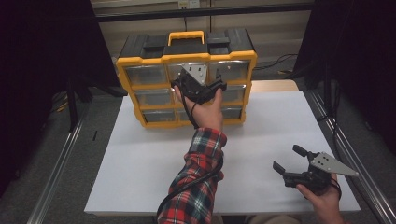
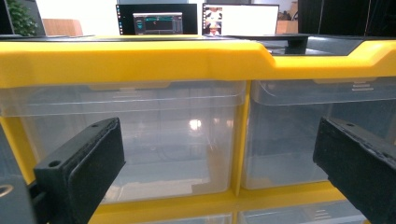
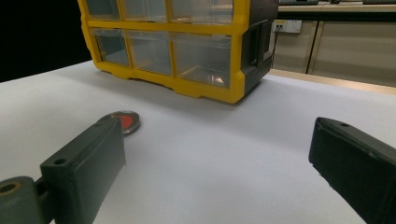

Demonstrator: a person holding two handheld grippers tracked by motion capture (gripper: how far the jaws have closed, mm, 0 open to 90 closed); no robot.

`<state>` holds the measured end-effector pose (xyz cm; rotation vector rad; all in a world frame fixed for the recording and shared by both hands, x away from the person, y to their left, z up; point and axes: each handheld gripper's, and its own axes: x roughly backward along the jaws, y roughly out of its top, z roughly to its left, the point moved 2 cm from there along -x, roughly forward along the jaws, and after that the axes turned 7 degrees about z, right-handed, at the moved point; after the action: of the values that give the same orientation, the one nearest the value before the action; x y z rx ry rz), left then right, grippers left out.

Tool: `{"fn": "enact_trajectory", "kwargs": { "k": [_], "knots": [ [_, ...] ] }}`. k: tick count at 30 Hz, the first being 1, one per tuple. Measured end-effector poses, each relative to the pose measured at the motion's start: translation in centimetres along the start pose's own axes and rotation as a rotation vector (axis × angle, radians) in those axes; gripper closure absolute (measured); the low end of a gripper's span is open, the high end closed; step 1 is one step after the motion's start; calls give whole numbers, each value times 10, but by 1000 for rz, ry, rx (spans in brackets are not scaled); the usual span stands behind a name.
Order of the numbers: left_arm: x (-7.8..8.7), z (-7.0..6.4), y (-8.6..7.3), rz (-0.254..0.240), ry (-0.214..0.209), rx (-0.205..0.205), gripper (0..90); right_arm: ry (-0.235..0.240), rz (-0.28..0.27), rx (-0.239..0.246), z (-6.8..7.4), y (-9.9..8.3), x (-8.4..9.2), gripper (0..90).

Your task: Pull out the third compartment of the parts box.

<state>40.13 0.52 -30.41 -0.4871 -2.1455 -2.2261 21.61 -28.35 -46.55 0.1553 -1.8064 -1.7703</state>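
A yellow and black drawer organizer [image 1: 140,60] with clear drawers stands at the back middle of the white table [image 1: 140,163]. My left gripper [image 1: 198,85] is raised right in front of its top row, jaws wide open and empty. In the left gripper view my left gripper [image 2: 219,154] faces the top middle drawer [image 2: 135,135], which is closed, with the yellow frame [image 2: 140,58] above it. My right gripper [image 1: 286,157] hovers low over the table's front right, open and empty. In the right gripper view a small round disc with a red centre [image 3: 123,121] lies on the table beside the left jaw of my right gripper [image 3: 217,154].
The top right drawer [image 2: 317,130] sits beside the middle one. The organizer [image 3: 205,91] stands well beyond the disc. Metal rails [image 1: 56,172] run along both table sides. Dark curtains flank the table, and monitors [image 2: 159,21] stand behind the organizer.
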Motion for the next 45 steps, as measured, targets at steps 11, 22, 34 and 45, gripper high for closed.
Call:
{"fn": "enact_trajectory", "kwargs": {
  "k": [11, 22, 34, 45],
  "knots": [
    [-2, -3, 1, 12, 19, -4, 20, 1, 0, 2, 0, 0, 0, 32],
    [1, -6, 8, -14, 62, -110, 24, 6, 6, 6, 0, 0, -1, 32],
    [5, -14, 15, -45, 115, -289, 60, 9, 8, 14, -1, -1, -1, 32],
    [6, -25, 20, -60, 134, -494, 135, 7, 11, 8, 0, -1, -1, 32]
  ]
}}
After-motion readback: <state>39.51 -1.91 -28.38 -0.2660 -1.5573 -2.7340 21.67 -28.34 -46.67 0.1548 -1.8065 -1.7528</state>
